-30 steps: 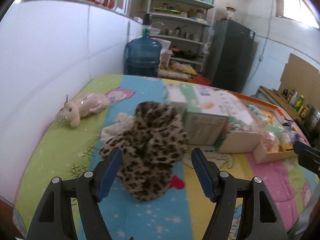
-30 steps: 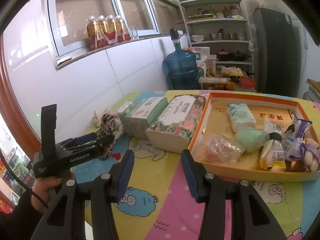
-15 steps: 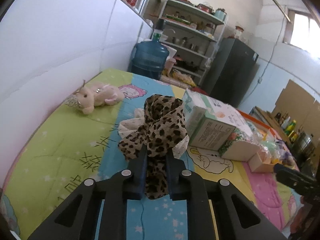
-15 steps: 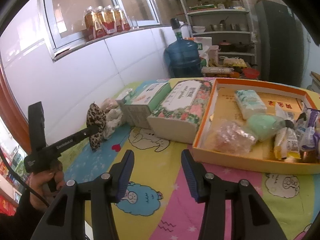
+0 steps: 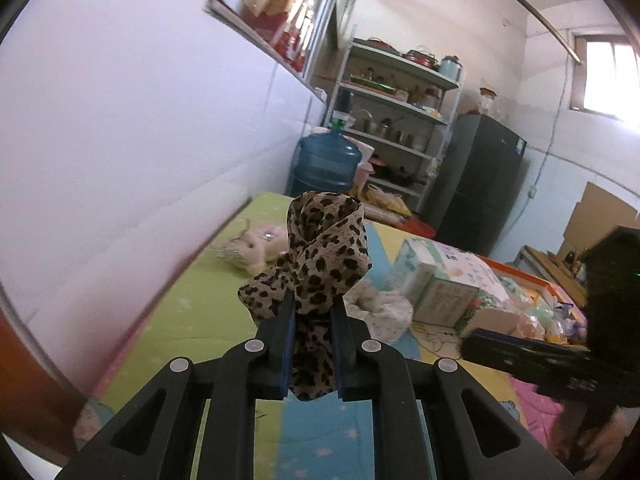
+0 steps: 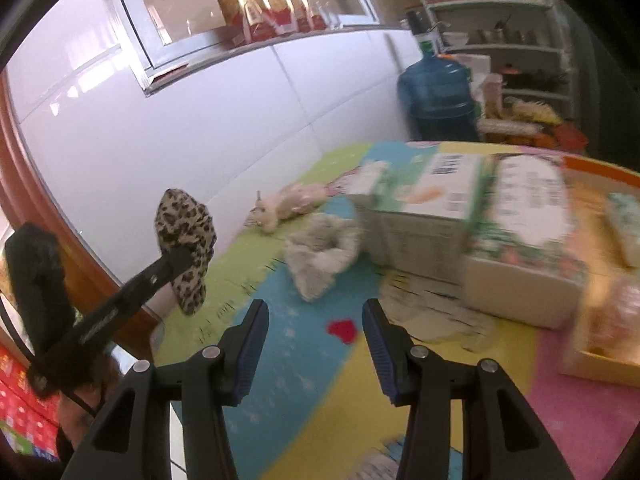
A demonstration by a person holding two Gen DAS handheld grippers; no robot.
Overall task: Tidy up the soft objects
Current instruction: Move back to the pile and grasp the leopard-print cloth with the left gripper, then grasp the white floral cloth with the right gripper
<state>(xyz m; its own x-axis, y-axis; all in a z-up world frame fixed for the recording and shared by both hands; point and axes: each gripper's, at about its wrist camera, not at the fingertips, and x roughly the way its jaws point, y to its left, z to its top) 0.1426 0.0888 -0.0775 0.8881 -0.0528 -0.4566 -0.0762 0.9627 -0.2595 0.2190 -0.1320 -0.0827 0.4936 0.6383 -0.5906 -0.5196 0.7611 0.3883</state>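
With the leopard-print cloth (image 5: 320, 248) pinched tight in the left gripper (image 5: 312, 344) and hanging clear above the desk (image 6: 280, 344), right gripper (image 6: 316, 344) wide and empty: carry level, grip firm, no snagging the white cloth (image 6: 320, 248).

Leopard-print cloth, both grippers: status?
Left gripper shut on leopard-print cloth, lifted off the mat. Right gripper open, empty. Crumpled white cloth on mat ahead; nothing blocking.
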